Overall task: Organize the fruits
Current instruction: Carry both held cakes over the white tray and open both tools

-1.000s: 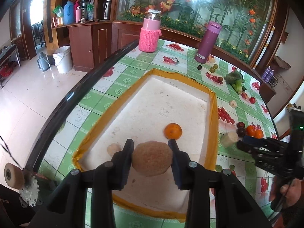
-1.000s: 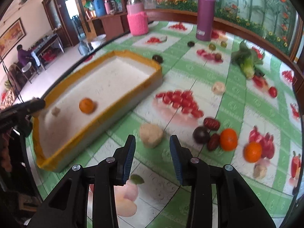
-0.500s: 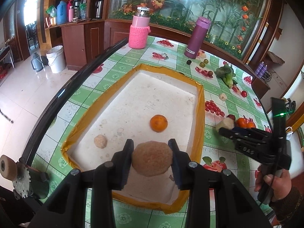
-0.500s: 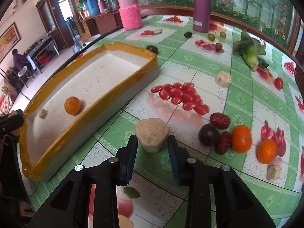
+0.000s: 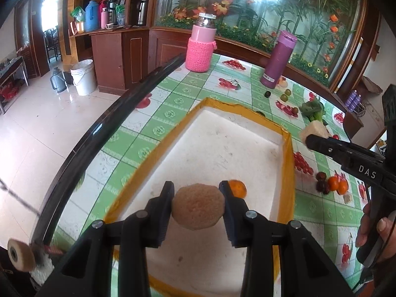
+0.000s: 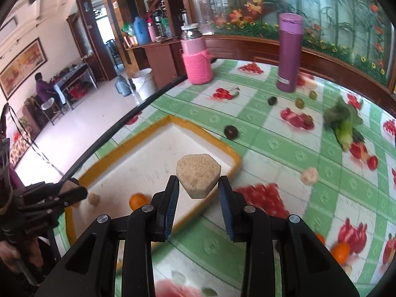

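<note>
A: The left gripper (image 5: 197, 204) was clamped on a round tan piece (image 5: 198, 206) over the tray (image 5: 287, 148); the right gripper (image 6: 198, 193), jaws just closing, pinched a tan chunk (image 6: 198, 175) lifted above the tray's corner.

B: Each wanted lowering near the floor (clear of the orange (image 5: 238, 188)) before letting go; otherwise it might roll.

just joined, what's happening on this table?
A person is sorting fruit into the yellow-rimmed tray, one handheld gripper per hand. The left gripper is clamped on a round tan piece above the tray floor. The right gripper has just closed on an angular tan chunk and holds it over the tray's edge. An orange already lies inside; more fruit sits loose on the tablecloth.
</note>
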Demonstrator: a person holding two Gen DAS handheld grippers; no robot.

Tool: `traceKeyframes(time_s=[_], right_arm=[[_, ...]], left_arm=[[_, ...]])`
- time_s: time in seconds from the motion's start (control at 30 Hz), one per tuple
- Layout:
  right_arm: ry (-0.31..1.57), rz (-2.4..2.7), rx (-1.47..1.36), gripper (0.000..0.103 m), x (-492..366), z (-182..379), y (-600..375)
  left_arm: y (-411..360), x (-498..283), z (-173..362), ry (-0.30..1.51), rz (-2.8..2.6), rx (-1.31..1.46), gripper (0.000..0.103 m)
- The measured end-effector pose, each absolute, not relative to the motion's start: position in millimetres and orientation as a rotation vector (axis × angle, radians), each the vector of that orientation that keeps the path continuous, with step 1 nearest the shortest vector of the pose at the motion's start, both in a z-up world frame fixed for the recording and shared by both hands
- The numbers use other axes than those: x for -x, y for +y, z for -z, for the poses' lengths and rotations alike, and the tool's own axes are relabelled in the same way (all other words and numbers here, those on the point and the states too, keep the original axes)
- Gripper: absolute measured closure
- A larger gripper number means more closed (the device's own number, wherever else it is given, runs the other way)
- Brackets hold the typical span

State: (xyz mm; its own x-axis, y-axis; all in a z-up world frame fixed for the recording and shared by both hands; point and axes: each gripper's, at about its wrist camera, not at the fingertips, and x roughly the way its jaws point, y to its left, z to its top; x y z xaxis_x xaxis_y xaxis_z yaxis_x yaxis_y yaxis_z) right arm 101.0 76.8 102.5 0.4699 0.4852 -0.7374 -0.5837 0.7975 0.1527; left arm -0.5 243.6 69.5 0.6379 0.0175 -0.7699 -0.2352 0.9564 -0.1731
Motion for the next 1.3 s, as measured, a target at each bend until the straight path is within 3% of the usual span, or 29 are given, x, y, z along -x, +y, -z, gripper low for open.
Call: traceKeyframes(time_s=[0.5, 1.07, 1.3], right_arm=[[1.015, -0.671, 0.189, 0.072, -148.6, -40.2, 141.2], [1.049, -0.648, 0.251, 0.070, -152.1, -25.3, 146.4], [1.032, -0.637, 0.284, 0.065, -134.6, -33.2, 141.1]], left_arm=[[254.2, -47.7, -32.7, 0.948, -0.174, 0.287, 0.063], [262.5, -58.2, -16.8, 1.030, -0.196, 0.326, 0.062], [259.5, -49.7, -21.5, 1.025, -0.226, 0.307, 0.046]])
